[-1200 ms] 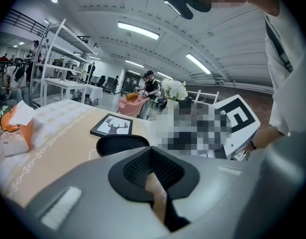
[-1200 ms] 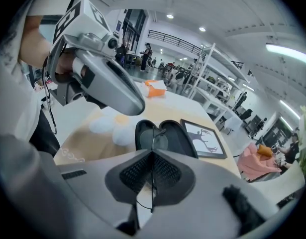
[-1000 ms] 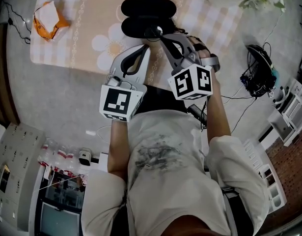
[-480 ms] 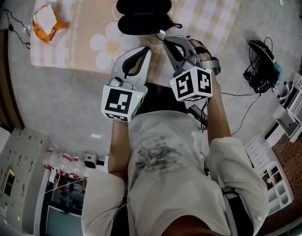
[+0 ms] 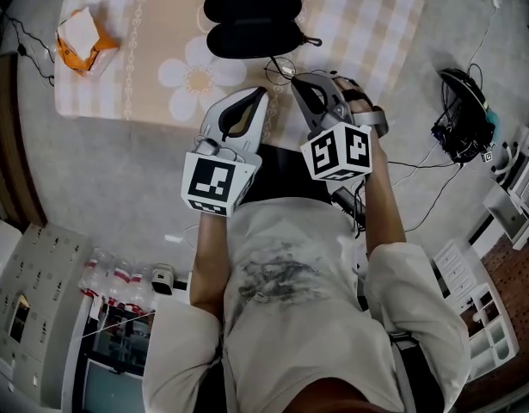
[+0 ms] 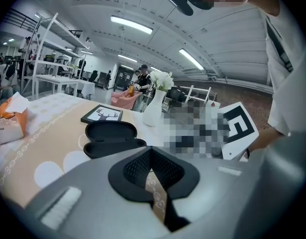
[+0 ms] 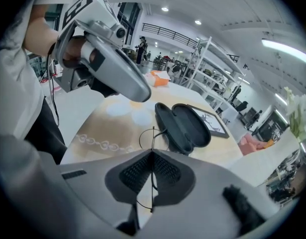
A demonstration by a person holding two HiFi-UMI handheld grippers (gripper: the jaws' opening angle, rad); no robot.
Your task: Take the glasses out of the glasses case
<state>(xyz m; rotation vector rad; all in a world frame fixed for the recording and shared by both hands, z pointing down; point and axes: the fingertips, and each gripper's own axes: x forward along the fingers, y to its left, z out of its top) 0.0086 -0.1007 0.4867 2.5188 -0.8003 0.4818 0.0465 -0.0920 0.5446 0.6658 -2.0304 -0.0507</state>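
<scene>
Wire-rimmed glasses [image 5: 281,65] now farther from case [image 5: 251,20]

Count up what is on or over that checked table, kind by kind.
Open black oval glasses case: 1
Thin wire-rimmed glasses, pinched in the right claw: 1
Black-framed deer picture: 1
Crumpled orange-and-white packet: 1
White vase of flowers: 1
Total: 5

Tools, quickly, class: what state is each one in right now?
Left tool: closed, nothing between its jaws.
Right tool: closed on the glasses, holding them by the thin wire frame.
</scene>
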